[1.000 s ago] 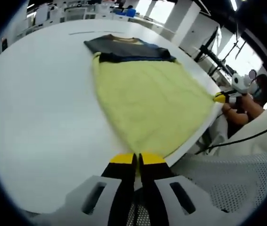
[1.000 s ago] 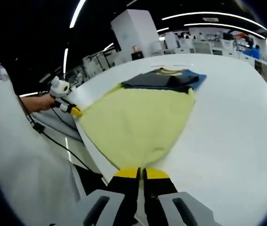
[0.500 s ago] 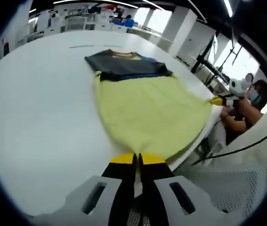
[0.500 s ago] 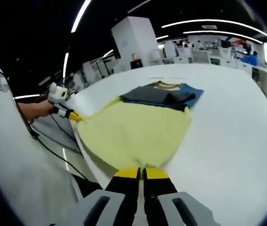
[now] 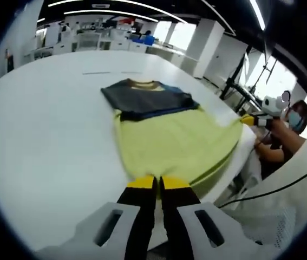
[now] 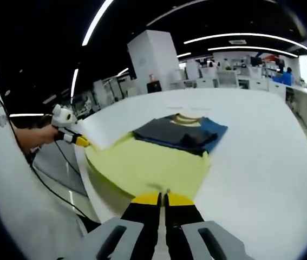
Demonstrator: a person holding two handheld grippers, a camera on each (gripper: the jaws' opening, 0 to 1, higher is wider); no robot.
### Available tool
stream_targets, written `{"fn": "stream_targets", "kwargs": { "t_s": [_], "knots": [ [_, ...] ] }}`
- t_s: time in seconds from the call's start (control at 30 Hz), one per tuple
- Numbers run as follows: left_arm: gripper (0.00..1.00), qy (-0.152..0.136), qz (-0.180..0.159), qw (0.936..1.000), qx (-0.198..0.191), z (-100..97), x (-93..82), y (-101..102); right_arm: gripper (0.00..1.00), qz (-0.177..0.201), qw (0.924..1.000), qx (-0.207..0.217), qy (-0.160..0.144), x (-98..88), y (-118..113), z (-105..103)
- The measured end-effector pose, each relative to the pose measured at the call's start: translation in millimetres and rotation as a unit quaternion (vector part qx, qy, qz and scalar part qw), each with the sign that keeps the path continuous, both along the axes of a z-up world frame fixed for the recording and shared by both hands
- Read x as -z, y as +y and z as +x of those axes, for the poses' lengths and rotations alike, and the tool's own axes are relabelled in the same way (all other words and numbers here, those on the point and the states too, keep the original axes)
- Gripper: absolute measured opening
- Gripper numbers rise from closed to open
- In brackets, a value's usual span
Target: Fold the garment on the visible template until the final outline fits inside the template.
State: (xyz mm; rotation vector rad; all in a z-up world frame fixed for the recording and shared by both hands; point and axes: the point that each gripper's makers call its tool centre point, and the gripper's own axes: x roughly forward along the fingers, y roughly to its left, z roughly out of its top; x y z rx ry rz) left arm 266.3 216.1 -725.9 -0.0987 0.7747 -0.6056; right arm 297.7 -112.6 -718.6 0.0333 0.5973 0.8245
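Observation:
A garment lies on the white table [image 5: 45, 135], its yellow-green body [image 5: 175, 138] toward me and its dark grey-and-blue top [image 5: 148, 99] with a tan collar farther off. My left gripper [image 5: 156, 183] is shut on one corner of the yellow hem and holds it up off the table. In the right gripper view, my right gripper [image 6: 162, 199] is shut on the other hem corner of the same yellow body [image 6: 148, 165], below the dark top [image 6: 177, 132]. Each gripper appears in the other's view, the right gripper [image 5: 252, 120] and the left gripper [image 6: 74, 139], with the hem stretched between them.
A thin dark line [image 5: 110, 72] marks the table beyond the collar. The table edge [image 5: 245, 157] runs under the hem. A person's hand [image 6: 37, 134] and black cables [image 6: 56, 184] hang off that edge. Desks and a white pillar [image 6: 153, 57] stand far behind.
Both grippers have risen and moved toward the collar with the hem. The yellow part on the table looks shorter and its near edge now hangs in the air.

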Motion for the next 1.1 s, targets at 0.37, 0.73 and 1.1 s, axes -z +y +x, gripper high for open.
{"fn": "stream_targets", "kwargs": {
  "t_s": [0.37,0.73,1.1],
  "knots": [
    [0.0,-0.033,-0.015,0.9991,-0.02,32.7,-20.4,3,0.0,0.023,0.9993,0.021,-0.019,-18.8,-4,29],
    [0.0,-0.05,-0.012,0.9985,-0.018,57.0,-28.0,-1,0.0,0.025,0.9988,0.027,-0.031,-27.9,-3,55],
    [0.0,-0.074,-0.016,0.9969,-0.022,85.0,-43.6,-2,0.0,0.025,0.9979,0.035,-0.048,-42.4,-4,81]
  ]
}}
